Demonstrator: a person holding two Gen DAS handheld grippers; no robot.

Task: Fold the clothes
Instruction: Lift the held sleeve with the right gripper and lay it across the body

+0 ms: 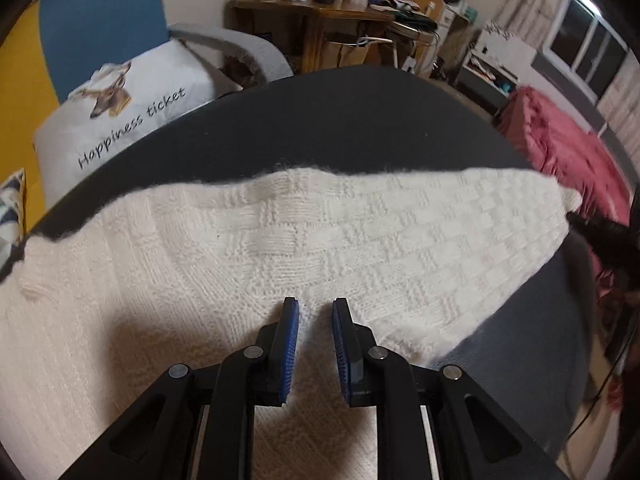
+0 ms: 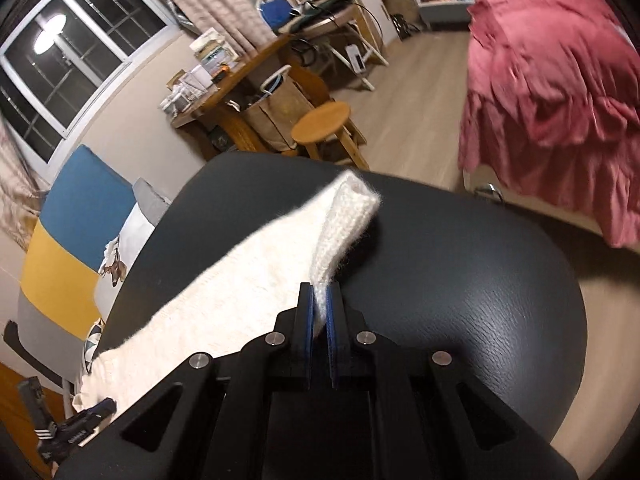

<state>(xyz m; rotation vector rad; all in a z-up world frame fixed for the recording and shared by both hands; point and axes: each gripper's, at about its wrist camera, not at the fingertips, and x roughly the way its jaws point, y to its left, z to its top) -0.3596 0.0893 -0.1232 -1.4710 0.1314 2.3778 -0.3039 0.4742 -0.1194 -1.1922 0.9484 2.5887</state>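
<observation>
The right tongs (image 2: 319, 294) are clenching the sweater (image 1: 280, 232) cuff toward twelve o'clock; the left tongs (image 1: 315, 305), released, are best pinning the body flat on the counter (image 2: 460, 280).

Beyond the far edge of the dark round table (image 1: 360, 120) stands a grey armchair (image 1: 248, 48) holding a white cushion (image 1: 132, 96) printed with a deer and the words "Happiness ticket". A cluttered wooden desk (image 2: 240, 80) stands under the window (image 2: 72, 56), with a round wooden stool (image 2: 322, 120) just beside it. Off the table's right edge hangs a pink bedspread (image 2: 552, 100).
</observation>
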